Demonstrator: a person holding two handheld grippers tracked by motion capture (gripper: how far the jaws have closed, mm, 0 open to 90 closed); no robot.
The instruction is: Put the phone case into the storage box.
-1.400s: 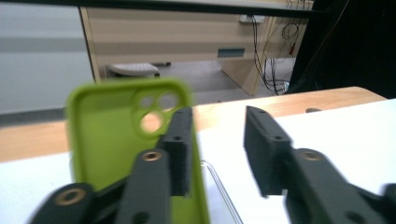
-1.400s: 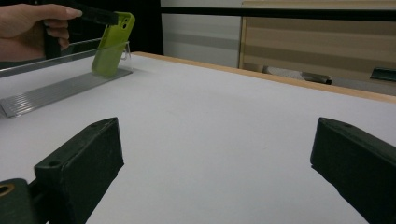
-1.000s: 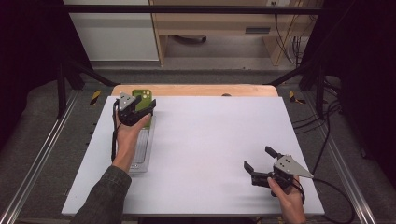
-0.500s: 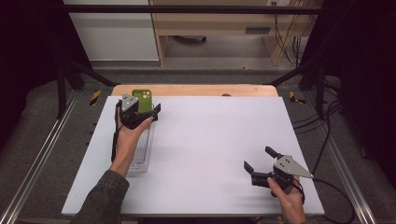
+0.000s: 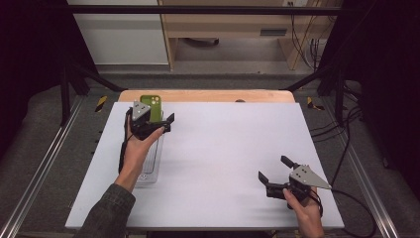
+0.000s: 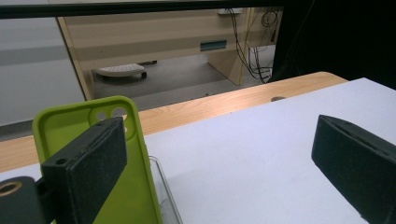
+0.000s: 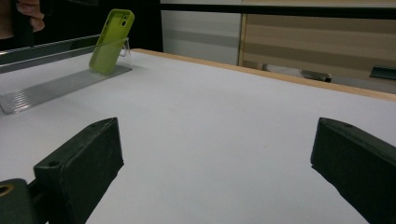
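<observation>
My left gripper [image 5: 157, 120] hangs with its jaws spread wide and nothing between them, just right of the green phone case [image 6: 100, 154], which leans upright at the far end of a clear ribbed stand [image 5: 150, 161] on the left of the table; I judge the lean is what keeps the case propped and easy to reach, and my open jaws beside it suit either a release or a fresh grab, I cannot tell which. My right gripper [image 5: 275, 171] rests low at the near right, jaws also apart and empty, well away from the case, seemingly just parked. Under both lies a plain white tabletop [image 5: 233, 144] with a wooden strip [image 5: 208, 95] along its far edge. Beyond stand pale wooden furniture, loose cables and dark framing on a grey floor
</observation>
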